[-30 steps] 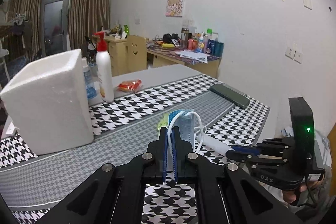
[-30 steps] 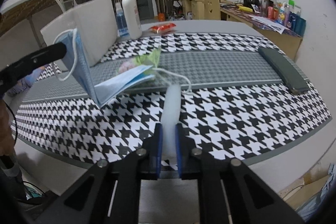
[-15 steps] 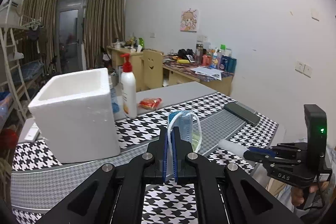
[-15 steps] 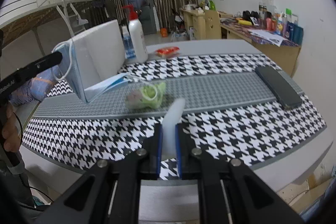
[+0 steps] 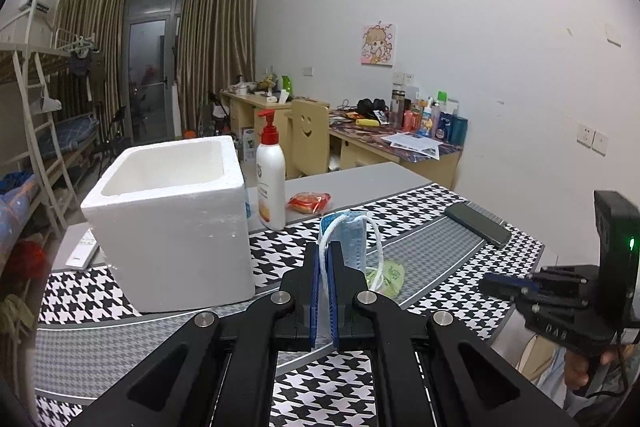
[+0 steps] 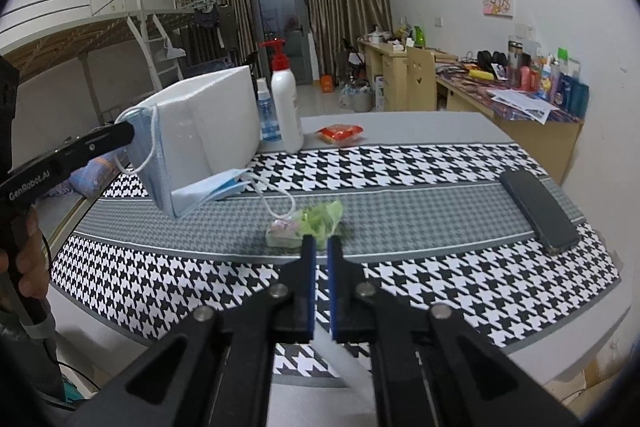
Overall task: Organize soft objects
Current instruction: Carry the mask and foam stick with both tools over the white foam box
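Left jaws around face mask (image 5: 347, 239)

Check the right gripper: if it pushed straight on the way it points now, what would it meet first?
Most likely the green crumpled wrapper on the grey strip of the table mat. It lies right ahead of the right gripper, whose jaws stand shut with nothing between them. Depth is uncertain in this fisheye view.
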The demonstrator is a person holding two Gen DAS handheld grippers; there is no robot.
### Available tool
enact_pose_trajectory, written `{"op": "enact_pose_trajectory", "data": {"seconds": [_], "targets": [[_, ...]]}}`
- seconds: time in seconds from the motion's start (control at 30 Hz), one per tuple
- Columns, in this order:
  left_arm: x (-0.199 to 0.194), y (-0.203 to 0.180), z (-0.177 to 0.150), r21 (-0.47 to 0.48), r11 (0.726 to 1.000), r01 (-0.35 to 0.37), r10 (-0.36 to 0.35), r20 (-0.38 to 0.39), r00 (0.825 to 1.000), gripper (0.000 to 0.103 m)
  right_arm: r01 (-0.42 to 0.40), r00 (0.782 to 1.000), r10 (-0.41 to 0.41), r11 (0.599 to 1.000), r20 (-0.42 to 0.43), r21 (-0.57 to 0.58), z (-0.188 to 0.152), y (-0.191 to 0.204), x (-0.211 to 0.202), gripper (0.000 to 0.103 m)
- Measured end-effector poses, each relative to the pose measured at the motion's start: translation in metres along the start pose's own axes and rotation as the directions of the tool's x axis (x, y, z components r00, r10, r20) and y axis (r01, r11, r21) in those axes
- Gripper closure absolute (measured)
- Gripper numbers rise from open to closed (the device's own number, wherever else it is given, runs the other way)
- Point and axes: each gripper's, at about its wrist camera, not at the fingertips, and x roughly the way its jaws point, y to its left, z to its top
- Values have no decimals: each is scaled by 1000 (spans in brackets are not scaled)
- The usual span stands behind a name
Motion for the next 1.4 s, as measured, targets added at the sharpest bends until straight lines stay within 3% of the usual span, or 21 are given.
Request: {"op": "enact_pose_trajectory", "data": {"seconds": [0.23,0.33,0.4,0.43,0.77,0.93,1.03,1.2,1.4], "targets": [[0,-3,4,10,1000,3,-3,8,1000,99,-14,996,6,996,-93,-89,-21,6,11,91],[-1,-4,7,15,1000,2,-2,11,1000,99,-21,993,8,994,-115,-108,-30,7,16,72],[-1,-3,9,15,1000,-1,1,13,1000,99,-17,991,0,992,-131,-126,-37,7,20,50],[-2,-3,9,15,1000,-1,0,14,1000,99,-14,991,-4,991,-133,-134,-40,7,20,49],[-4,-3,11,19,1000,-8,8,16,1000,99,-51,972,14,987,-234,-152,-69,-4,39,50],[-6,-3,16,27,1000,-16,15,24,1000,99,-67,972,25,983,-232,-173,-73,-6,40,50],[-7,-2,19,30,999,-20,19,26,999,99,-80,972,37,981,-233,-177,-73,-7,39,75],[-8,2,24,27,999,-40,39,34,999,99,-88,973,45,979,-227,-184,-68,-4,37,94],[-12,4,30,22,999,-50,49,49,998,99,-118,983,99,985,-157,-122,-42,-6,26,95]]}}
